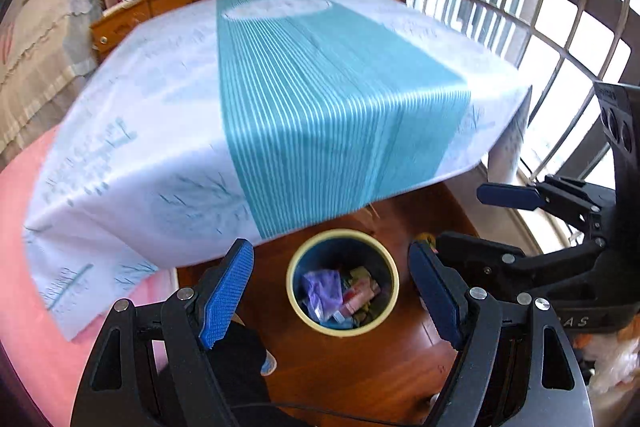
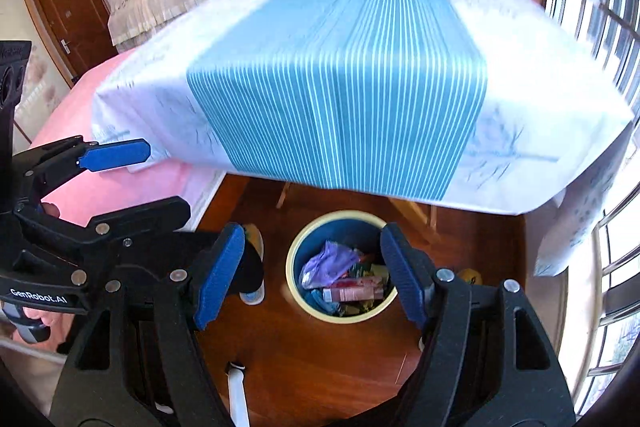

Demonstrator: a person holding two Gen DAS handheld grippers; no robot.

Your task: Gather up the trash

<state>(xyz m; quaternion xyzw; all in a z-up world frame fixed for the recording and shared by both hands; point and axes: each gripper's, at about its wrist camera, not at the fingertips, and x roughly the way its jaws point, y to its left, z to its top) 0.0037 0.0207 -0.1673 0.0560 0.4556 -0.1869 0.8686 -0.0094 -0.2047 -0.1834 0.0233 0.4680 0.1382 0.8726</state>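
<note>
- The left gripper (image 1: 330, 287) has its jaws wide apart with nothing between the blue pads; it hangs above the floor, tipped steeply downward so that its gap frames the bin below.
- The right gripper (image 2: 312, 279) stands just beside it, jaws likewise spread and empty, aimed down at the same spot. Both look to be clear of any load, which fits trash already dropped.
- On the left lies a pink bedcover (image 1: 24, 267), touching the near edge of the tablecloth.
- The white and teal striped tablecloth (image 2: 340, 87) drapes a table on the far side; its front hem overhangs the floor just beyond the bin, so the bin sits where things from the table can fall or be carried straight in.
- The bin (image 2: 294, 291), round with a pale yellow rim and blue inside, stands upright on the wooden floor (image 2: 320, 355), mouth facing straight up and long axis vertical.
- Inside it lies trash (image 2: 344, 283): a purple wrapper on the left, a red packet laid roughly left to right, and smaller scraps.
</note>
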